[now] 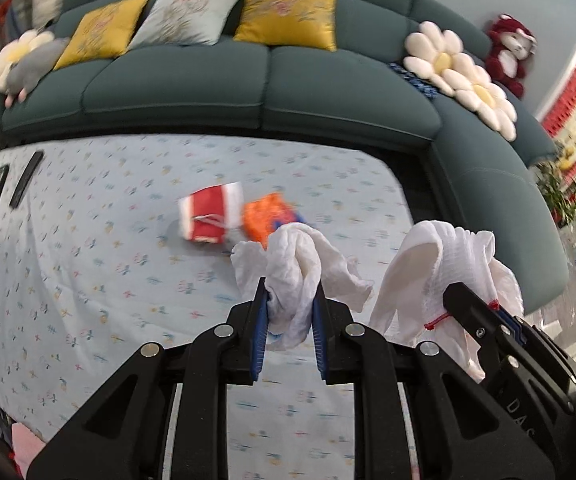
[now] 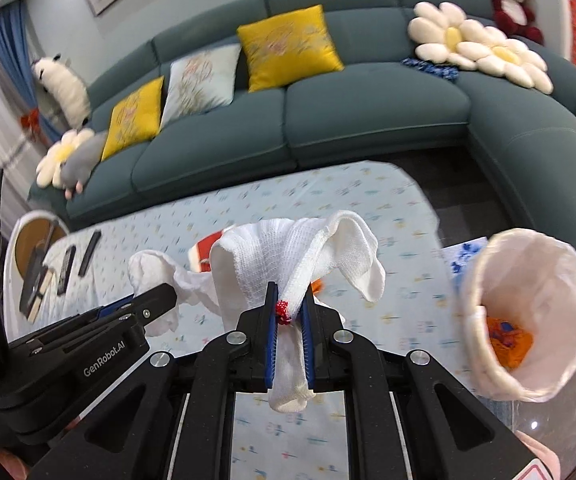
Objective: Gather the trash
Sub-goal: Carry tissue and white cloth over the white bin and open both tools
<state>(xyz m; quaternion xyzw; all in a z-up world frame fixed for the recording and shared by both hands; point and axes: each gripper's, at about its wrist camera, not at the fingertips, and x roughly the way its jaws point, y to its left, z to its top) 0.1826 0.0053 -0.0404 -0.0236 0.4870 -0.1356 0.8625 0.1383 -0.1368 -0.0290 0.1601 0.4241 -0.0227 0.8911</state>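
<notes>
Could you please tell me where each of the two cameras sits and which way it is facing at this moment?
Left wrist: sits on the left gripper, looking down over the white cloth it clamps to the floral tablecloth and green sofa; the right gripper shows at right.
Right wrist: sits on the right gripper, looking across its white mesh cloth to the same table and sofa, with a lined bin at right; the left gripper shows at left.
Shared: sofa, tablecloth, cloths, red-and-white packet.

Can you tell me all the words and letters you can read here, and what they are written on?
"GenRobot.AI": white letters on the black body of the left gripper, seen from the right wrist.
"D A S": faint letters on the black body of the right gripper; the rest is cut off.
The red and white packet and the orange wrapper: too blurred to read.
</notes>
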